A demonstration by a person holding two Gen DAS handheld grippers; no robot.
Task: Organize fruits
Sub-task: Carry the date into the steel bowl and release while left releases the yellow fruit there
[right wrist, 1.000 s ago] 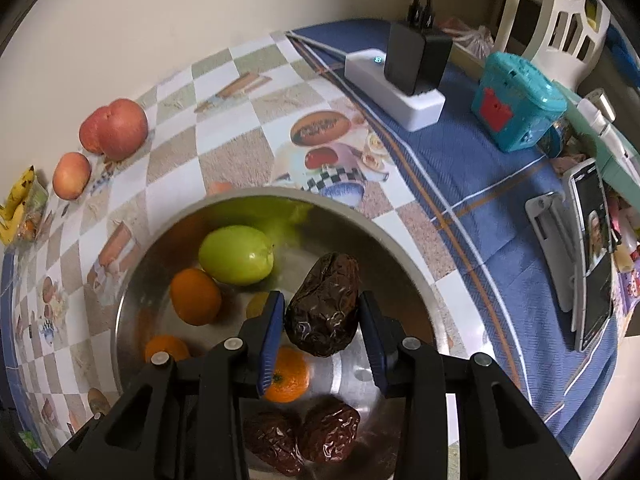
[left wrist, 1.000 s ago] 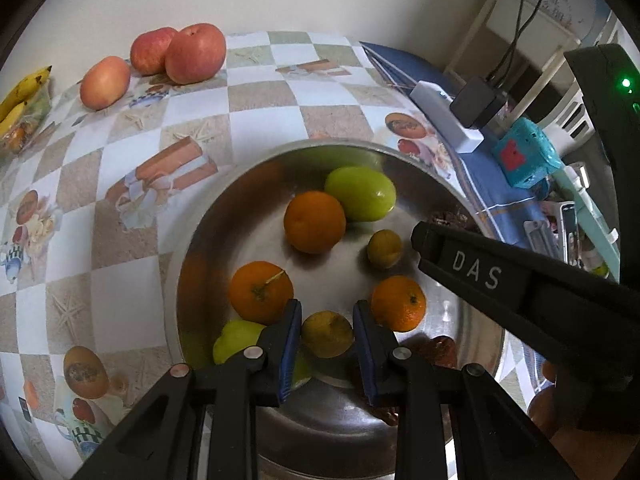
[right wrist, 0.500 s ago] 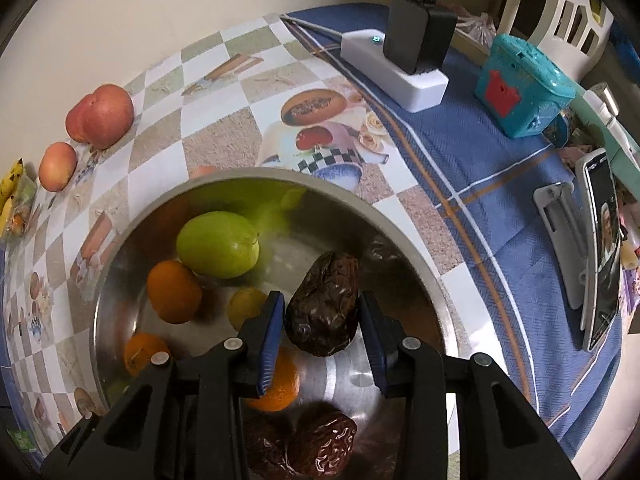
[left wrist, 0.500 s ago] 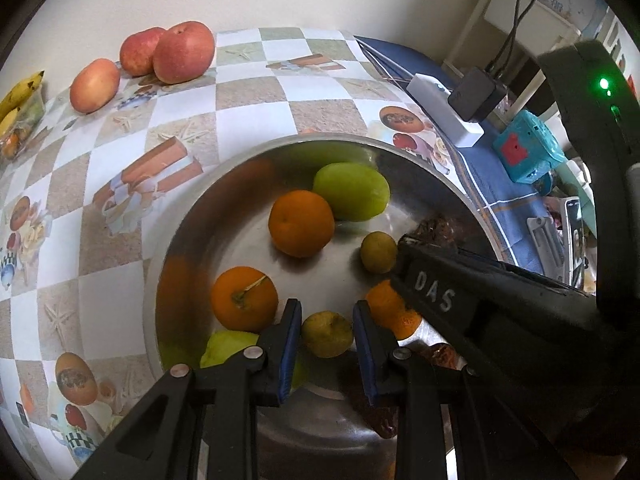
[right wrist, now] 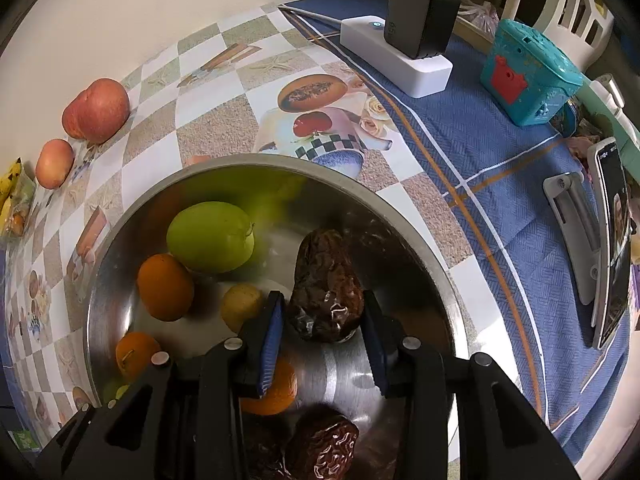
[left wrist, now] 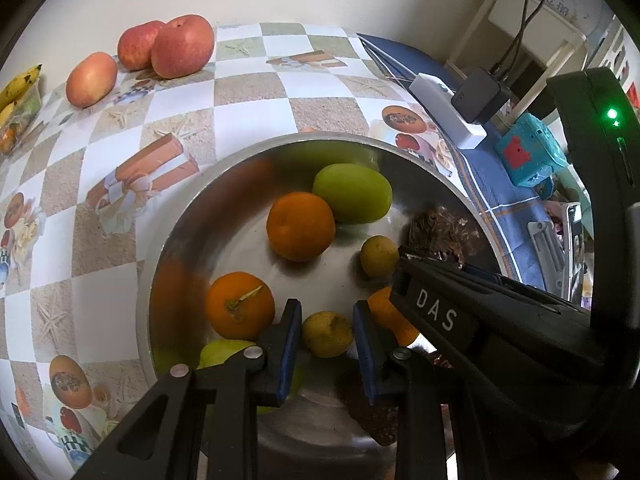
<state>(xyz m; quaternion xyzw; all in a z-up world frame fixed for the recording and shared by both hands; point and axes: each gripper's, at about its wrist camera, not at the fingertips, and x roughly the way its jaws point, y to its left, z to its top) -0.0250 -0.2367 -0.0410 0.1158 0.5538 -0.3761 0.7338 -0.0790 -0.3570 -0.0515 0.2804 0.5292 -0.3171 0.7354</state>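
A steel bowl (left wrist: 180, 232) (right wrist: 400, 208) holds oranges (left wrist: 300, 226), a green fruit (left wrist: 352, 192) (right wrist: 210, 236), small yellow fruits and dark wrinkled dates. My left gripper (left wrist: 326, 334) is open over the bowl, its pads either side of a small yellow fruit (left wrist: 327, 333) with a gap on both sides. My right gripper (right wrist: 322, 314) is shut on a dark date (right wrist: 326, 284), held low over the bowl's right side. Another date (right wrist: 324, 444) lies in the bowl below it. The right gripper's body crosses the left wrist view (left wrist: 480, 320).
Red apples (left wrist: 182, 46) (right wrist: 100, 110) and a banana (left wrist: 18, 84) lie at the table's far left. A white power strip with a black charger (right wrist: 404, 48), a teal toy box (right wrist: 528, 72) and a phone on a stand (right wrist: 608, 240) sit on the blue cloth at right.
My right gripper has lowered with the date toward the bowl's floor. The left gripper has stayed open around the small yellow fruit, shifting only slightly.
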